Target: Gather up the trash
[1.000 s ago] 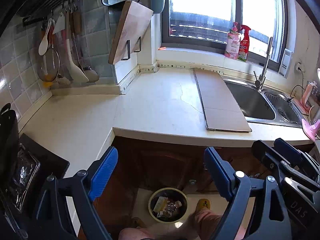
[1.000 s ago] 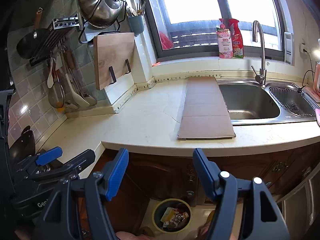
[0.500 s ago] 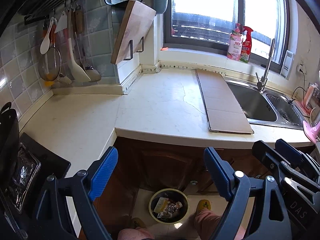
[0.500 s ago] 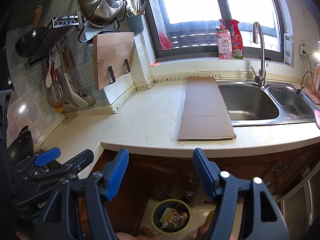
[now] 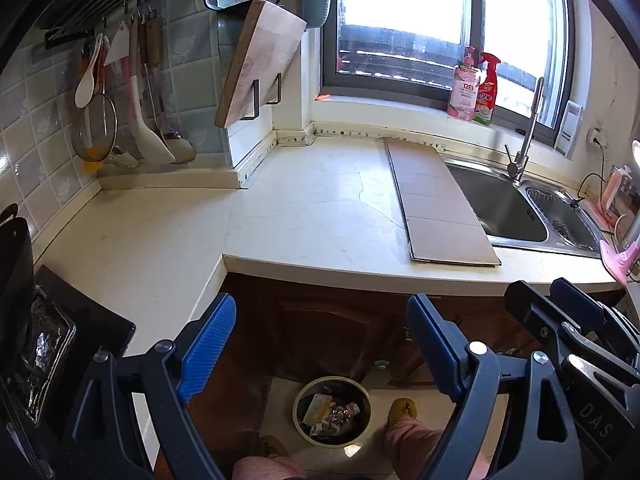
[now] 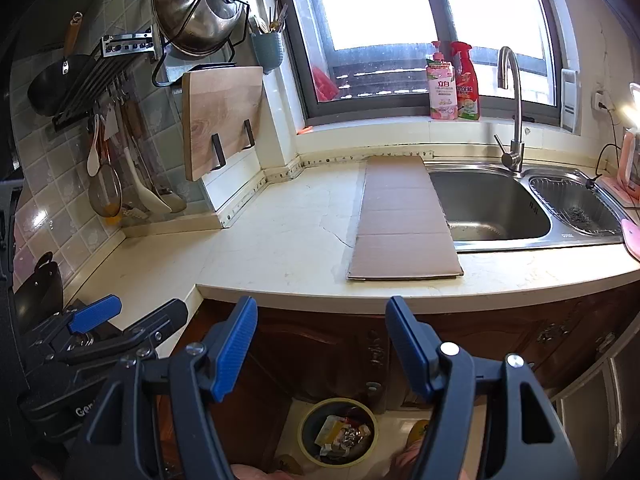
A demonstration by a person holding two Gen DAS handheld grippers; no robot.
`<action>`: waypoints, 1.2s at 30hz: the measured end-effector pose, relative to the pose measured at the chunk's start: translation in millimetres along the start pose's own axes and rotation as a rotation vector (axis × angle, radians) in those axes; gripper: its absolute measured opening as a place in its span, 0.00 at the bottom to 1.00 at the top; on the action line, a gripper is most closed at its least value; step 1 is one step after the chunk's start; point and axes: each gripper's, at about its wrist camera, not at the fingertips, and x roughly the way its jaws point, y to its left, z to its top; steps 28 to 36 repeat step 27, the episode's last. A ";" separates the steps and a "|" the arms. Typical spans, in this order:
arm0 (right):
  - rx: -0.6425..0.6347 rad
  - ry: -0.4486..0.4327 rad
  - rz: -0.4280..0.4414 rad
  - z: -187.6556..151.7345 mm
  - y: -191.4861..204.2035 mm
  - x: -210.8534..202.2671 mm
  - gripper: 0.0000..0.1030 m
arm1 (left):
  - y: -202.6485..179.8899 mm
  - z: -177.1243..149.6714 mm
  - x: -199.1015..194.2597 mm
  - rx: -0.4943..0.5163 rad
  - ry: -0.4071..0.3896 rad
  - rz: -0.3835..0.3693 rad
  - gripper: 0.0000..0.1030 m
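Observation:
A round trash bin (image 5: 331, 412) holding wrappers and foil stands on the floor below the counter; it also shows in the right wrist view (image 6: 338, 433). A flat brown cardboard sheet (image 5: 438, 204) lies on the cream countertop (image 5: 312, 216) left of the sink, and shows in the right wrist view (image 6: 404, 220). My left gripper (image 5: 320, 344) is open and empty, held above the bin in front of the counter edge. My right gripper (image 6: 322, 344) is open and empty, beside the left one.
A steel double sink (image 6: 492, 208) with a tall tap sits at the right. Two bottles (image 6: 452, 80) stand on the windowsill. A cutting board (image 6: 220, 120) and utensils hang on the tiled wall. A stove (image 5: 40, 344) lies at the left. Dark wood cabinets (image 6: 500, 328) run below.
Both grippers have drifted slightly, so the counter and bin sit a little lower in view. Both stay open and empty.

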 end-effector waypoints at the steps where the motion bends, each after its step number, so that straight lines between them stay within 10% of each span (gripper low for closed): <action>1: 0.000 -0.001 -0.001 0.1 -0.3 -0.2 0.65 | 0.0 0.0 -0.1 -0.001 0.000 -0.001 0.83; 36: -0.004 0.016 -0.026 -3.1 -0.8 1.0 0.65 | 4.2 0.1 3.4 0.014 0.011 -0.003 0.83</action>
